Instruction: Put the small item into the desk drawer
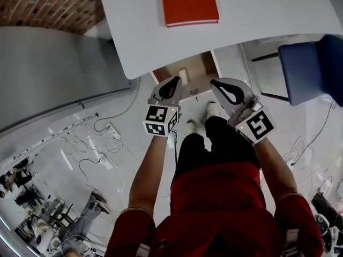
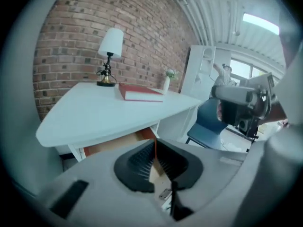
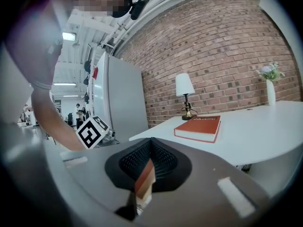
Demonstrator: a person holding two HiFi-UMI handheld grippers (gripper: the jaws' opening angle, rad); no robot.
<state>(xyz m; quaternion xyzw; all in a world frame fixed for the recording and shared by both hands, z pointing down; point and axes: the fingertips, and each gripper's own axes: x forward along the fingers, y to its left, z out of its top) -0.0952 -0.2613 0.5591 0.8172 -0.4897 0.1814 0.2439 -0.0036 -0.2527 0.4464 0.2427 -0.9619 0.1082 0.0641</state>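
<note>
The white bench [image 1: 257,15] fills the top of the head view, with a red book [image 1: 188,3] lying on it at 12 o'clock. Under its near edge the drawer [image 1: 206,64] stands pulled out, its brown inside showing. Both claws hover at the drawer's front. The left claw [image 1: 177,81] has its jaws together with nothing between them. The right claw [image 1: 214,82] is likewise closed and empty. The small item [image 1: 183,75], pale and short, sits inside the drawer, just beside the left claw's tips at 1 o'clock and at 9 o'clock from the right claw.
</note>
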